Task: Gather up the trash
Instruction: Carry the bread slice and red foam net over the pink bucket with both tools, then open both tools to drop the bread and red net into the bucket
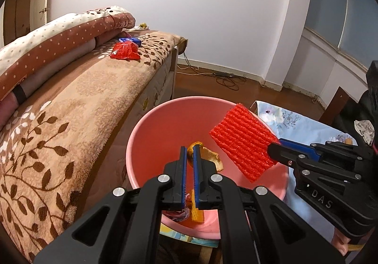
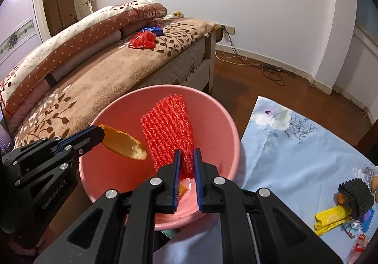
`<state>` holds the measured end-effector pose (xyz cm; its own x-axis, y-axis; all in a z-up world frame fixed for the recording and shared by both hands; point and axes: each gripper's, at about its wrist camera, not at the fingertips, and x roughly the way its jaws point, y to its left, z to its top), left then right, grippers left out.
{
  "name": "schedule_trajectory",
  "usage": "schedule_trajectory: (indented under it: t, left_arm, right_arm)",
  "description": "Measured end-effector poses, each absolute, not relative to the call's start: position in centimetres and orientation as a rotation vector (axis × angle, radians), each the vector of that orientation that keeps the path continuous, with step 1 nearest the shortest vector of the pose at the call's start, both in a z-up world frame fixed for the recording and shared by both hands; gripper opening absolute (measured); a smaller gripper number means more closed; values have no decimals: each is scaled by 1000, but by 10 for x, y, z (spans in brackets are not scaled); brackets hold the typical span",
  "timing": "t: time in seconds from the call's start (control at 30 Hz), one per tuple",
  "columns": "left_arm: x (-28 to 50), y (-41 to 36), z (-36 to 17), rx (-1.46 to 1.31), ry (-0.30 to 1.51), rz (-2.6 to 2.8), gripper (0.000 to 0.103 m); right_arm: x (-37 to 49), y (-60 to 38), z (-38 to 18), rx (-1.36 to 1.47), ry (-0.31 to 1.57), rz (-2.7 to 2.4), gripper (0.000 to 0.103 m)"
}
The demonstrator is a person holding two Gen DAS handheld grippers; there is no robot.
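Observation:
A pink basin (image 1: 146, 136) (image 2: 113, 169) stands between the bed and a blue cloth. My left gripper (image 1: 189, 149) (image 2: 100, 132) is shut on an orange peel (image 1: 210, 157) (image 2: 122, 143) and holds it over the basin. My right gripper (image 2: 187, 153) (image 1: 275, 145) is shut on a red foam net (image 2: 167, 129) (image 1: 243, 141), also held over the basin. Scraps of trash (image 1: 196, 212) lie on the basin's bottom.
A bed (image 1: 70, 110) with a brown leaf blanket lies at left, with a red wrapper (image 1: 125, 51) (image 2: 143, 40) and a blue packet (image 1: 130, 40) on it. A blue floral cloth (image 2: 295, 145) at right carries a yellow bag (image 2: 330, 219), a black foam net (image 2: 356, 197) and other scraps.

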<state>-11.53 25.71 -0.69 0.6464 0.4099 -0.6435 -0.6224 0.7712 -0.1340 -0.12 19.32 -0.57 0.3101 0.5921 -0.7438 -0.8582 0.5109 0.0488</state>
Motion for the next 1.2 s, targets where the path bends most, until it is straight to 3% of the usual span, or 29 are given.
schedule_trajectory:
  t: [0.2, 0.27, 0.37, 1.2]
  left_arm:
    - [-113, 261, -11, -378, 657, 604, 9]
    - [-113, 263, -11, -384, 653, 603, 28]
    - [-116, 263, -8, -397, 635, 607, 40]
    - [-99, 209, 23, -327, 618, 555, 40]
  right_arm:
    - [0, 194, -8, -383, 795, 999, 21]
    - [0, 193, -7, -377, 792, 999, 30]
    - [1, 191, -5, -368, 790, 1000, 32]
    - [-7, 95, 29, -271, 705, 955, 39]
